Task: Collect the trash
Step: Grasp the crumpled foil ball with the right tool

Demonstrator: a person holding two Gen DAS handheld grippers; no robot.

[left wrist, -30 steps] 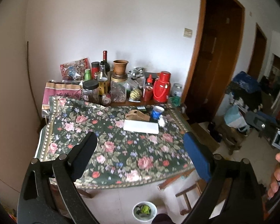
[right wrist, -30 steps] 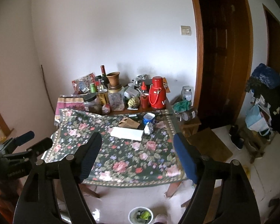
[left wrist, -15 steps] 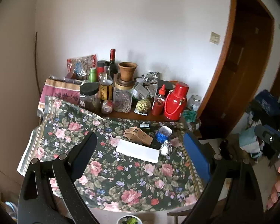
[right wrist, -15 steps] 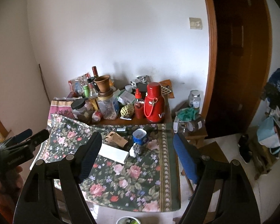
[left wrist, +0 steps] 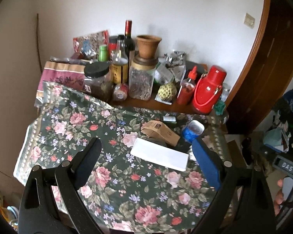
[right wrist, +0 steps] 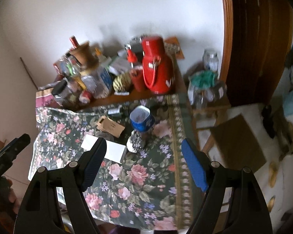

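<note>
On the floral tablecloth [left wrist: 107, 177] [right wrist: 146, 177] lie a flat white box [left wrist: 159, 157] [right wrist: 115, 151], a brown cardboard sleeve [left wrist: 162, 131] [right wrist: 110, 126], a blue paper cup [left wrist: 192, 131] [right wrist: 142, 120] on its side and a crumpled foil ball [right wrist: 135, 143]. My left gripper [left wrist: 145, 159] hangs open above the table, nothing between its fingers, the white box framed between them. My right gripper [right wrist: 143, 157] is open too, empty, just in front of the foil ball and the cup.
Bottles, jars, a clay pot [left wrist: 148, 45], a red thermos [left wrist: 208, 90] [right wrist: 157, 66] and a red sauce bottle [left wrist: 186, 87] crowd the back of the table against the wall. A low stool with jars [right wrist: 207, 89] stands right of the table, before a wooden door [right wrist: 259, 39]. Cardboard [right wrist: 238, 142] lies on the floor.
Both grippers have come forward and down toward the table; the trash items now look larger and nearer. The floor bin seen below the table edge has dropped out of view. Both stayed open.
</note>
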